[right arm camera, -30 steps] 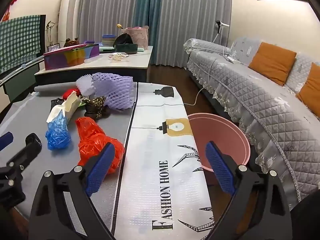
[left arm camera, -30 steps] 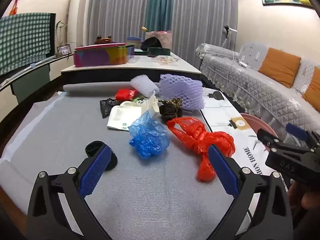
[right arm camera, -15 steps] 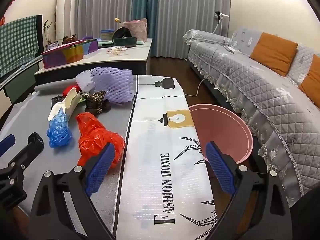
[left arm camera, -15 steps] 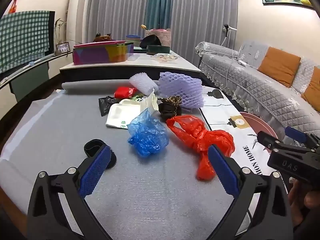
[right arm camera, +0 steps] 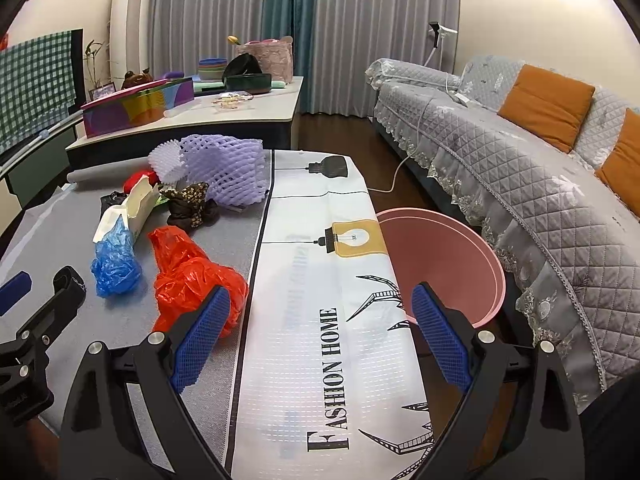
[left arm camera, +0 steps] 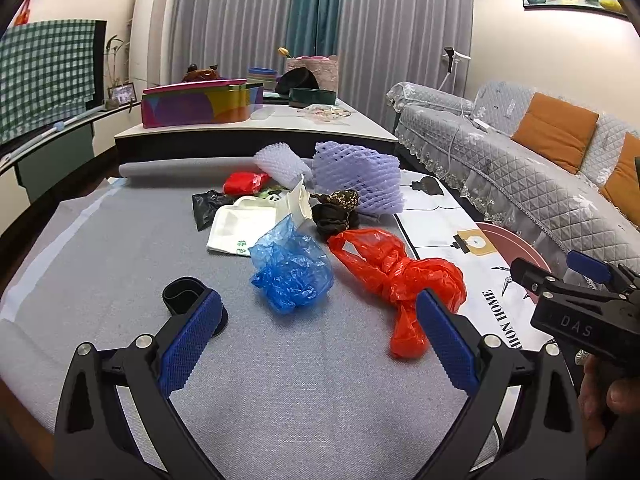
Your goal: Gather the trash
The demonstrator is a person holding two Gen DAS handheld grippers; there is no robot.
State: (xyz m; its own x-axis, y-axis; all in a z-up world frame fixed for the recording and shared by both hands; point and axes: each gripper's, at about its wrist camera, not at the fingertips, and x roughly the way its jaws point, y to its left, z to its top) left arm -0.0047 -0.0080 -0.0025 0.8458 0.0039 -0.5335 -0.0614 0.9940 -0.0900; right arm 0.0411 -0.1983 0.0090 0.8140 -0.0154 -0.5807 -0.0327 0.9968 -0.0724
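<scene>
On the grey felt-covered table (left arm camera: 120,264), all trash sits unpicked in one loose cluster; nothing visible in the round pink plastic bin (right arm camera: 444,256), which stands on the floor just past the table's right edge, beside the white "FASHION HOME" printed runner (right arm camera: 320,280).

Largest to smallest:
- lilac foam fruit netting (left arm camera: 356,178), far side of the pile
- crumpled red plastic bag (left arm camera: 400,272), nearest the runner
- white paper bag with green print (left arm camera: 244,228)
- crumpled blue plastic bag (left arm camera: 292,272), touching the white bag's near edge
- dark brown patterned cloth wad (left arm camera: 336,212)
- black elastic band (left arm camera: 188,300), on its own, near-left

Left gripper (left arm camera: 316,344): jaws spread wide, empty, aimed between the blue and red bags. Right gripper (right arm camera: 320,340): jaws spread wide, empty, over the runner, red bag at its left finger.

Likely step: first pick. My call: right takes the red bag, closest to the bin. Bite into the bunched knot mid-bag, not the loose tail, or the film will slip out. Lift clear before swinging so it doesn't drag the blue bag. Release fully over the bin opening.
</scene>
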